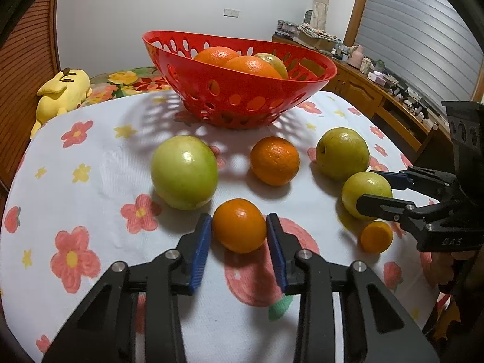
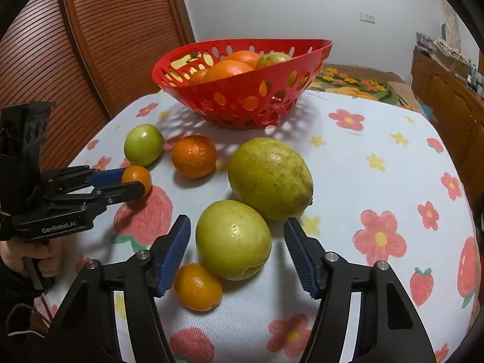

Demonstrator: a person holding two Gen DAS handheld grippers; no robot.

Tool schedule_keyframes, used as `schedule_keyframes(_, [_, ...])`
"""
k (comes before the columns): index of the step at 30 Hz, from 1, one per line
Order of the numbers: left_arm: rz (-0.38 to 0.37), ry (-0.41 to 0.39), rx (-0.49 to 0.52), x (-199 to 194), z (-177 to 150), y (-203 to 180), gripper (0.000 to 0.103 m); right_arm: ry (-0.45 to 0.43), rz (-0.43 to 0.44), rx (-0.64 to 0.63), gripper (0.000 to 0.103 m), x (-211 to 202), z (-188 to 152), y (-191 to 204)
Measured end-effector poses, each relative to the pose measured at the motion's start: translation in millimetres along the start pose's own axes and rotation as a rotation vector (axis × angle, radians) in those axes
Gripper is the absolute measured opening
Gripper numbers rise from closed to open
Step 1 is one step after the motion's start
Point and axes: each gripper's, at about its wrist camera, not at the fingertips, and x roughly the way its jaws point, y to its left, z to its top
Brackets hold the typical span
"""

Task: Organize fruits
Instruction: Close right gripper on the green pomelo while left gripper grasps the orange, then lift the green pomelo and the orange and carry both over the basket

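Left gripper [image 1: 239, 236] angled down, clamping orange [image 1: 239, 225] | right gripper [image 2: 237, 251] agape, straddling green fruit [image 2: 233, 240]

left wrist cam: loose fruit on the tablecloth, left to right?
Big green apple → orange between the left gripper's pads → orange behind it → green apple → green apple between the right gripper's fingers, small orange just below it.

Two markings you can read, both on the gripper bodies

In your right wrist view, "GenRobot.AI" stands in white on the black body of the left gripper [image 2: 133, 185]; in your left wrist view, the right gripper [image 1: 370, 189] carries faint raised letters that look like "DAS".
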Motion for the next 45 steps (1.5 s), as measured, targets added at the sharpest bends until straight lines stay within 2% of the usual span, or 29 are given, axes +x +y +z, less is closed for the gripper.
schedule_keyframes(5, [-0.001, 0.014, -0.001, 2, -1, -1, 0.035, 0.017, 0.001, -0.003, 0.063, 4, -2, -1])
schedule_keyframes(8, [-0.003, 0.015, -0.004, 3, 0, 0, 0.035, 0.033, -0.004, -0.015, 0.058, 8, -2, 1])
schedule_keyframes(10, [-0.005, 0.016, -0.006, 3, 0, 0, 0.035, 0.04, 0.013, -0.014, 0.051, 10, -2, 2])
schedule_keyframes(16, [-0.005, 0.015, -0.005, 3, 0, 0, 0.034, 0.034, -0.001, -0.042, 0.051, 10, -2, 8])
schedule_keyframes(22, [-0.002, 0.015, -0.006, 3, -1, 0, 0.034, 0.02, 0.041, -0.038, 0.051, 6, 1, 10])
schedule_keyframes(30, [0.012, 0.001, -0.029, 0, 0, 7, 0.033, -0.025, 0.049, -0.053, 0.051, -10, 7, 16])
schedule_keyframes(45, [0.049, -0.08, 0.005, -15, 0, -2, 0.033, -0.097, 0.049, -0.052, 0.051, -38, 14, 14])
